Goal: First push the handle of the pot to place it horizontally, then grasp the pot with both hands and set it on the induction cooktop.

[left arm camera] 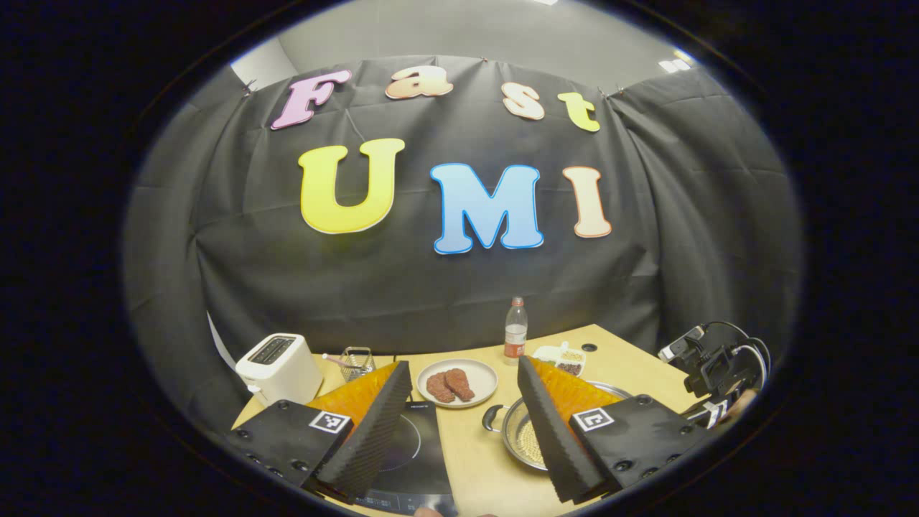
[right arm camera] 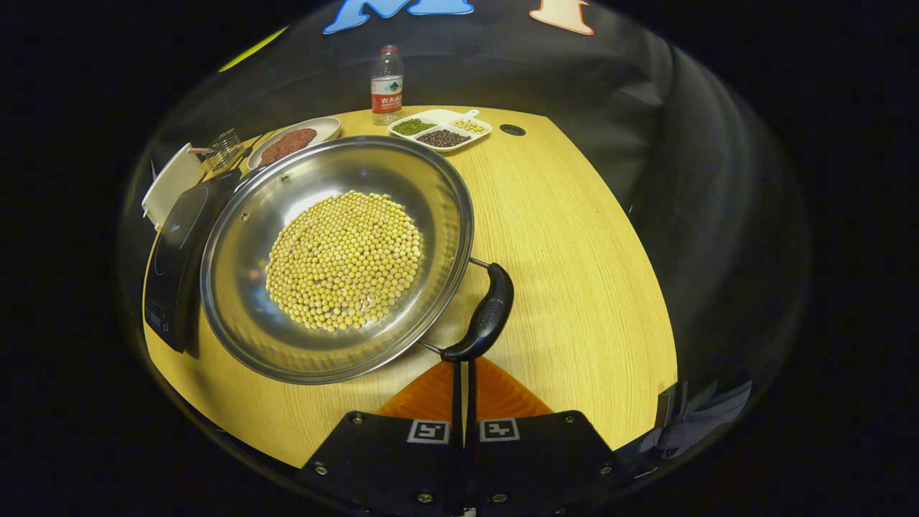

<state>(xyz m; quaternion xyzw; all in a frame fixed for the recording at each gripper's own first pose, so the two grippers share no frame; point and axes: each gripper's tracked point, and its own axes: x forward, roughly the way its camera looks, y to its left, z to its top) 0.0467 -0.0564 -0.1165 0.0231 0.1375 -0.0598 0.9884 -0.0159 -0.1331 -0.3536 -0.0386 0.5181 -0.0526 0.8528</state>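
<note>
The left gripper (left arm camera: 465, 424) is held level above the desk's near edge with its jaws spread wide apart, while the right gripper (right arm camera: 463, 373) points forward with its jaws pressed together, their tips right at the pot handle (right arm camera: 482, 316).

A polished, mirror-bright metal pot (right arm camera: 337, 258) with a glossy black plastic handle (right arm camera: 482, 316) is seen on a matt, wood-grained worktop (right arm camera: 574, 237), beside a glossy black cooktop (right arm camera: 172, 266).
</note>
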